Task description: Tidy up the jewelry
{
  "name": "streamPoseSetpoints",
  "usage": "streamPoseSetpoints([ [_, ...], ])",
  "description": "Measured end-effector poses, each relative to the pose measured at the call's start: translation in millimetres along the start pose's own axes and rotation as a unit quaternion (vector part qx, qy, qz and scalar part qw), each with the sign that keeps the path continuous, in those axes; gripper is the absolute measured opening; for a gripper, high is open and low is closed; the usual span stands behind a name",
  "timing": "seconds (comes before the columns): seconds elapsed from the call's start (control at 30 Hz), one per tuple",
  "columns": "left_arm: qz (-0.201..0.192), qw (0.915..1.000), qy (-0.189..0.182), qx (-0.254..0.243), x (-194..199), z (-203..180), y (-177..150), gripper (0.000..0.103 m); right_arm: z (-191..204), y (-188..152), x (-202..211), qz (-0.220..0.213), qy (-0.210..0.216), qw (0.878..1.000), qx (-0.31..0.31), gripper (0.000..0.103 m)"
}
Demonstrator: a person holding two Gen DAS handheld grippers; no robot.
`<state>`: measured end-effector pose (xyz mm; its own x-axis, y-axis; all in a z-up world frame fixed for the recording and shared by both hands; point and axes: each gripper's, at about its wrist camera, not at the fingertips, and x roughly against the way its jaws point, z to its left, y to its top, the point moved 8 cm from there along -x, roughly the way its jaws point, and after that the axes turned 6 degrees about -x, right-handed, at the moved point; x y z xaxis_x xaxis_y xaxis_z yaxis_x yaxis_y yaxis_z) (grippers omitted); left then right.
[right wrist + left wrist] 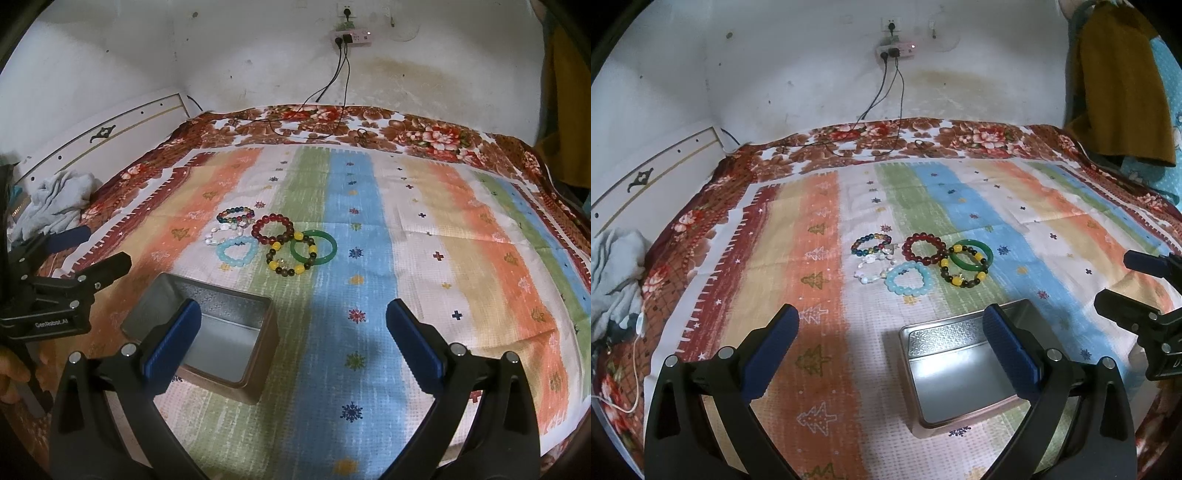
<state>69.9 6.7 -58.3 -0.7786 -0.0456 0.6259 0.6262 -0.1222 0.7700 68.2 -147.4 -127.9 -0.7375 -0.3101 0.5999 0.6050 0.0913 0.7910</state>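
Bracelets cluster on the bed just beyond the tin, several touching or overlapping. Green bangle looks rigid, probably brittle: pinch the band across. Red beads, blue beads: light, likely elastic, slippery; grab one side. Left gripper and right gripper both wide, empty.

cloth: striped orange, cream, green, blue, white, snowflake and tree motifs | blanket: red-brown floral | bracelets: dark red, light blue, multicolour, yellow-and-brown | bangle: green | tin: silver, embossed inside
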Motion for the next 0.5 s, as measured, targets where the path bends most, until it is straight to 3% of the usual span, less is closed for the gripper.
streamPoseSetpoints([
  [0.5, 0.005, 1.0000, -0.003, 0.003, -1.7, -0.2, -2.0, 0.098, -1.5, 3.2, -7.6, 0.010, -0.002, 1.000, -0.008, 0.098],
])
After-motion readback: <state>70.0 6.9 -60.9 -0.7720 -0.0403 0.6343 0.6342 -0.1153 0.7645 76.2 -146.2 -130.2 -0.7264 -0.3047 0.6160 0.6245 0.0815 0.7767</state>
